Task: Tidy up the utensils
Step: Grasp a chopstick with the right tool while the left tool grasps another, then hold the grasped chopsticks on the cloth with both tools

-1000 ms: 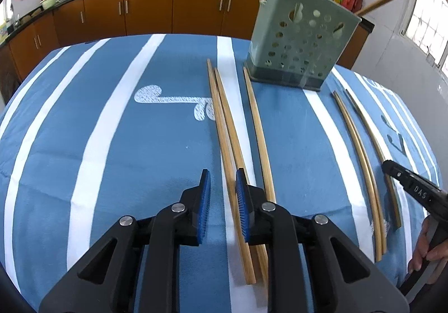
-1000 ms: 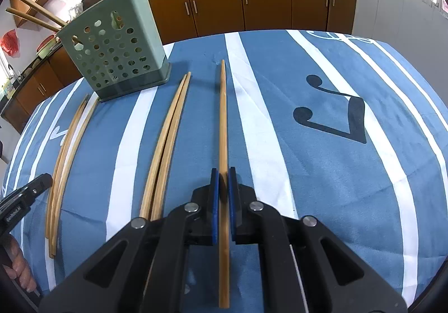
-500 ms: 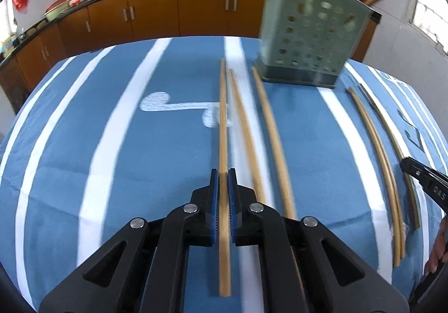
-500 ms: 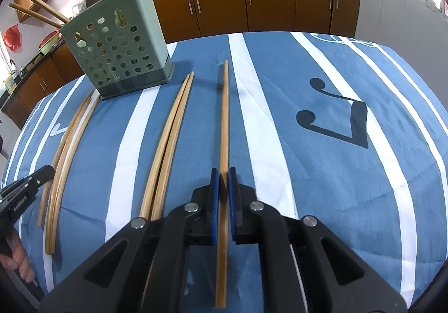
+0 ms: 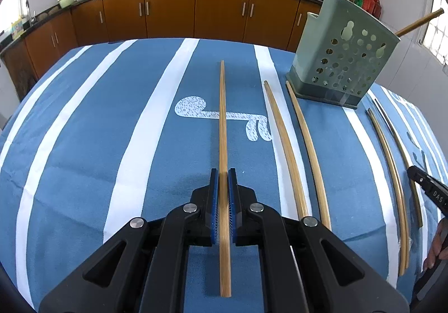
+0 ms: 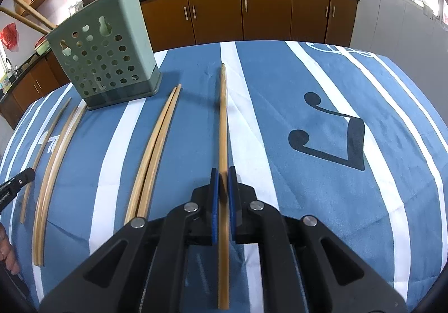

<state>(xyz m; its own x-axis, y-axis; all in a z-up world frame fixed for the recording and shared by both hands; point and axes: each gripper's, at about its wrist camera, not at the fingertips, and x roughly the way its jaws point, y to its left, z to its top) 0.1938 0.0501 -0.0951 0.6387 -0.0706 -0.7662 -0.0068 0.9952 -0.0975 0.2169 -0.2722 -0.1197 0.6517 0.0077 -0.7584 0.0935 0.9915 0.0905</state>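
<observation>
My left gripper (image 5: 223,175) is shut on a bamboo chopstick (image 5: 223,122), which runs straight ahead between the blue pads above the cloth. My right gripper (image 6: 223,174) is shut on another bamboo chopstick (image 6: 223,116) in the same way. The green perforated utensil holder (image 5: 341,60) stands at the far right in the left wrist view, and the holder (image 6: 106,52) shows at the far left in the right wrist view, with several chopsticks standing in it. Two loose chopsticks (image 5: 296,150) lie to the right of my left gripper. A pair of chopsticks (image 6: 154,150) lies left of my right gripper.
The table wears a blue cloth with white stripes (image 5: 84,145). More chopsticks (image 5: 392,167) lie near the right edge by the other gripper's tip (image 5: 428,187). Brown kitchen cabinets (image 5: 168,13) and a counter with woks stand behind the table.
My left gripper closed on a chopstick and lifted it away from the two beside it, shifting left. The right gripper keeps its chopstick and has hardly moved.
</observation>
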